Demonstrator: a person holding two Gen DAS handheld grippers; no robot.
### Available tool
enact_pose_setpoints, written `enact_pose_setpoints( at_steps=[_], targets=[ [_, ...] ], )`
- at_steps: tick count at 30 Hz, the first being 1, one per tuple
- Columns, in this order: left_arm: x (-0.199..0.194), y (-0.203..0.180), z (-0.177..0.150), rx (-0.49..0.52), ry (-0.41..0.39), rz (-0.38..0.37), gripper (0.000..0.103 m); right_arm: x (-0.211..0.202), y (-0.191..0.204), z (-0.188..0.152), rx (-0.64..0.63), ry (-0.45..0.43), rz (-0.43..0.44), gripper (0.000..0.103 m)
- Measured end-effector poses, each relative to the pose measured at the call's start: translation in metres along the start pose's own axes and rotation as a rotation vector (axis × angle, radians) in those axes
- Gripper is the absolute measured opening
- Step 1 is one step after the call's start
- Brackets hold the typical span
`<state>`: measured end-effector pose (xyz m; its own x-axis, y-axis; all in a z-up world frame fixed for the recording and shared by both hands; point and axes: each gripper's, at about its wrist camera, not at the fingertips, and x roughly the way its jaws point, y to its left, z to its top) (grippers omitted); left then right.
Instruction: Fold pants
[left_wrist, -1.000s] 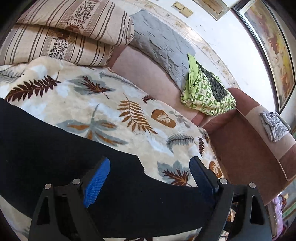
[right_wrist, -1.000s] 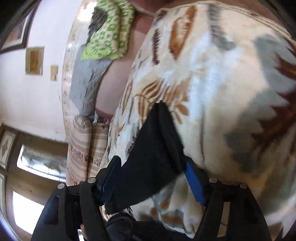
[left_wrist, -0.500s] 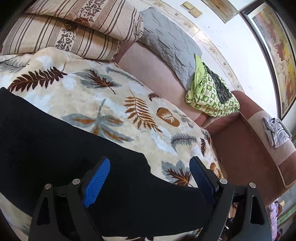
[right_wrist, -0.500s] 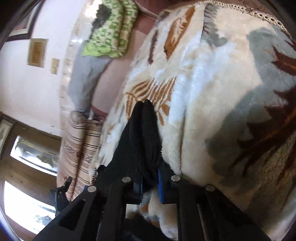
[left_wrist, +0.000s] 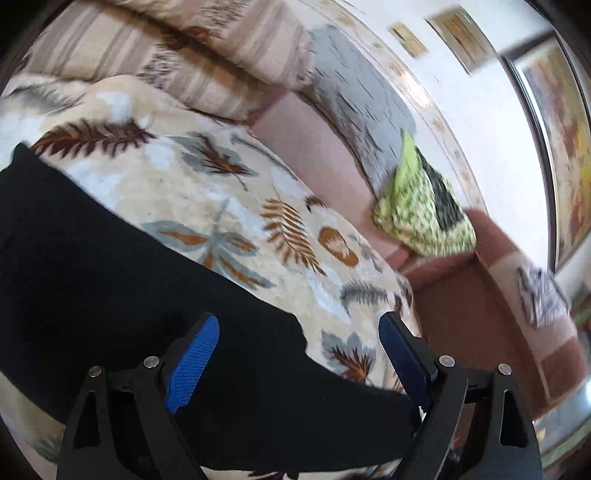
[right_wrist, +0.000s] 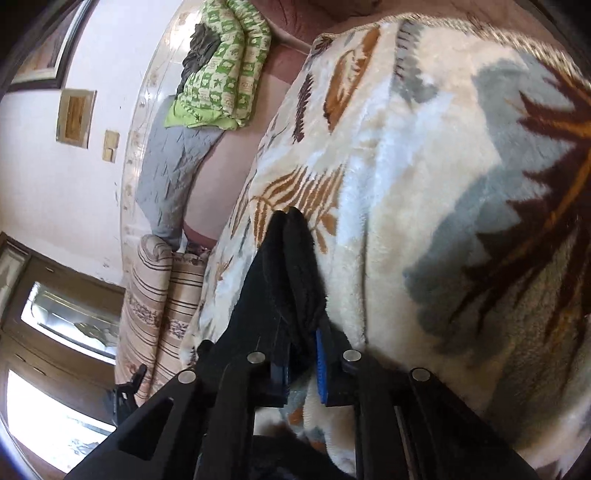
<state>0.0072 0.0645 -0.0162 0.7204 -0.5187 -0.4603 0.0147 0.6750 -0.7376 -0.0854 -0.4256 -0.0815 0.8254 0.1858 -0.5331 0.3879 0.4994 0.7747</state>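
— Since a second ago the right gripper (right_wrist: 301, 363) has gone from wide to pinched, and now it clamps a bunched ridge of the black pants (right_wrist: 291, 273) between its blue pads (right_wrist: 320, 369).

— And the left gripper (left_wrist: 299, 363)?

— Its jaws stand wide apart, just as they stood then, hovering over the pants (left_wrist: 122, 295) with nothing gripped. Its view has slid a little across the cloth, and the background is blurred.

— Where do the pants lie?

— Spread as a dark band on the leaf-print blanket (left_wrist: 229, 206) of the bed, along its near edge. Their hem corner sits between the left gripper's fingers (left_wrist: 192, 363), towards the bed's far corner.

— How will they handle?

— Soft and limp, I judge. They bunch readily in the right gripper, look slightly fuzzy, and should be light. Plush blanket under them may drag on the cloth, so lifting clear seems wiser than sliding.

— Where to take hold?

— At the edge or hem corner, catching every layer. A hold in the middle would only raise a hump.

— Beyond that?

— Striped pillows (left_wrist: 155, 48) at the head, a grey cushion (left_wrist: 354, 103), then a green patterned bundle (left_wrist: 421, 210) against the wall.
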Motion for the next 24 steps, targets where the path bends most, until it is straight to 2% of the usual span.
enact_pose_setpoints(
  at_steps=[3, 9, 13, 16, 19, 24],
  targets=[
    [-0.005, 0.013, 0.001, -0.076, -0.03, -0.006, 0.089, 0.005, 0.03, -0.001, -0.058, 0.039, 0.045, 0.008],
    [-0.009, 0.022, -0.002, -0.11, -0.058, -0.006, 0.089, 0.049, 0.104, -0.03, -0.211, 0.24, 0.112, 0.009],
    [-0.01, 0.02, -0.001, -0.1, -0.062, -0.008, 0.089, 0.088, 0.137, -0.055, -0.28, 0.354, 0.042, 0.009],
    [-0.011, 0.021, 0.0, -0.104, -0.067, -0.009, 0.089, 0.113, 0.165, -0.079, -0.358, 0.414, 0.031, 0.009],
    [-0.01, 0.023, 0.001, -0.113, -0.064, -0.009, 0.089, 0.129, 0.188, -0.105, -0.448, 0.441, 0.016, 0.009],
    [-0.01, 0.023, 0.001, -0.115, -0.063, -0.008, 0.089, 0.153, 0.204, -0.133, -0.501, 0.481, 0.023, 0.009]
  ],
)
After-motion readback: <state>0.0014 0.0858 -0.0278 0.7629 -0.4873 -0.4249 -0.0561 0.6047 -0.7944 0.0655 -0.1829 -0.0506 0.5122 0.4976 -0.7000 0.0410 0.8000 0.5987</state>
